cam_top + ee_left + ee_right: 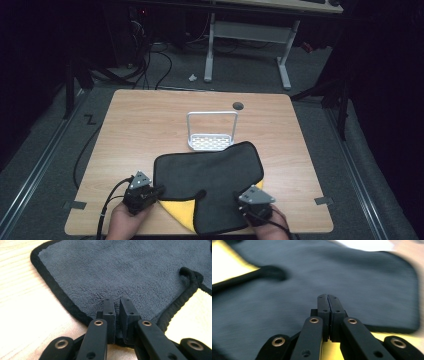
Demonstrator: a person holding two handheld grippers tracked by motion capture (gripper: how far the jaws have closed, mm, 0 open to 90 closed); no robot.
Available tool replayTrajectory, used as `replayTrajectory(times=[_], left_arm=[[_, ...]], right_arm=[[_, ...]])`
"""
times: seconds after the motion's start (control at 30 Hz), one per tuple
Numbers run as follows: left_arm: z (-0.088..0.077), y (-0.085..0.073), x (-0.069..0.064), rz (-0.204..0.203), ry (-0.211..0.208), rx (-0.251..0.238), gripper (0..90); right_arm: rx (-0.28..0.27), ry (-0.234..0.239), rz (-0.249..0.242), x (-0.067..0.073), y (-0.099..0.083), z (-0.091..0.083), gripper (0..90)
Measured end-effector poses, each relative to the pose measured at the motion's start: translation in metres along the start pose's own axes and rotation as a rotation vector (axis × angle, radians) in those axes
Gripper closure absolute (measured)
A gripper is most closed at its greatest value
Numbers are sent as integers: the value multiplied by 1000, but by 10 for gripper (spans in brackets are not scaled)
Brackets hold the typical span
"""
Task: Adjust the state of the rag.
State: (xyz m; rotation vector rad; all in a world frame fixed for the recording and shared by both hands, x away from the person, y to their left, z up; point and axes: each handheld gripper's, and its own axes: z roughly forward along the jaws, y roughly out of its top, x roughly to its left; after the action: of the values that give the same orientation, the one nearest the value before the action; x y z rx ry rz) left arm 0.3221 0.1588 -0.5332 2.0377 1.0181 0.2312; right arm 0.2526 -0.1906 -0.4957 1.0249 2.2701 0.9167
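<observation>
Two grippers pinched the grey towel (210,172): left gripper (117,305) nipping its edge, right gripper (328,302) clamped likewise

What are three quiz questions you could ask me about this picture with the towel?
1. True or false: the metal rack lies on its side.
2. Which colour shows under the grey towel? A) red B) yellow C) green
3. Fill in: the left gripper pinches the towel's ____.

Key
1. False: it stands upright on the table, beyond the towel.
2. B, yellow, at the towel's near edge.
3. Edge. The right gripper looks shut too, near the towel's border.
</observation>
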Motion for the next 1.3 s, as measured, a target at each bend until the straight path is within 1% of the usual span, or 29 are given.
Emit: replayTrajectory(times=[0.03,0.1,0.13,0.17,0.2,0.3,0.33,0.4,0.47,0.53,0.6,0.67,0.7,0.77,0.8,0.87,0.93,1.03,1.13,1.17,1.2,1.23,1.3], left_arm=[[0,0,1,-2,0,-1,833],[1,1,2,3,6,-1,834],[1,2,3,10,13,4,836],[1,4,3,17,19,9,837],[2,5,4,21,30,11,838],[5,10,8,38,51,16,841],[6,11,9,42,57,17,842],[8,13,12,38,61,19,842],[9,16,15,32,61,24,842],[10,17,17,29,66,23,842],[11,19,19,23,67,26,841],[11,19,20,18,68,22,840],[11,19,20,16,67,21,840],[11,18,19,19,70,18,833],[10,17,19,21,75,15,827],[8,15,20,22,87,13,819],[3,12,23,10,103,6,810],[-6,5,32,-32,124,-15,799],[-15,1,37,-87,134,-33,745],[-18,0,37,-96,137,-38,723],[-20,0,36,-99,130,-46,717],[-23,0,34,-110,116,-60,702],[-26,4,27,-126,75,-91,672]], right_arm=[[27,4,-31,9,0,6,900],[82,9,-58,18,-5,14,897],[100,-12,-70,18,-9,15,896],[112,-42,-76,15,-12,14,896],[119,-70,-55,9,-15,11,896],[128,-138,39,-13,-29,-2,894],[129,-163,62,-21,-34,-8,893],[132,-208,123,-35,-46,-19,892],[145,-240,174,-45,-59,-28,889],[159,-271,207,-52,-69,-36,885],[145,-292,231,-57,-74,-43,881],[124,-311,237,-59,-72,-48,879],[113,-317,231,-59,-70,-49,878],[88,-303,222,-58,-64,-49,874],[81,-293,207,-58,-60,-47,870],[70,-274,195,-57,-54,-40,866],[64,-246,185,-58,-47,-32,866],[70,-214,165,-62,-38,-15,865],[104,-177,161,-65,-37,0,866],[117,-165,157,-65,-37,4,865],[134,-155,147,-64,-39,7,869],[130,-152,139,-63,-40,8,871],[134,-148,141,-62,-40,7,871]])
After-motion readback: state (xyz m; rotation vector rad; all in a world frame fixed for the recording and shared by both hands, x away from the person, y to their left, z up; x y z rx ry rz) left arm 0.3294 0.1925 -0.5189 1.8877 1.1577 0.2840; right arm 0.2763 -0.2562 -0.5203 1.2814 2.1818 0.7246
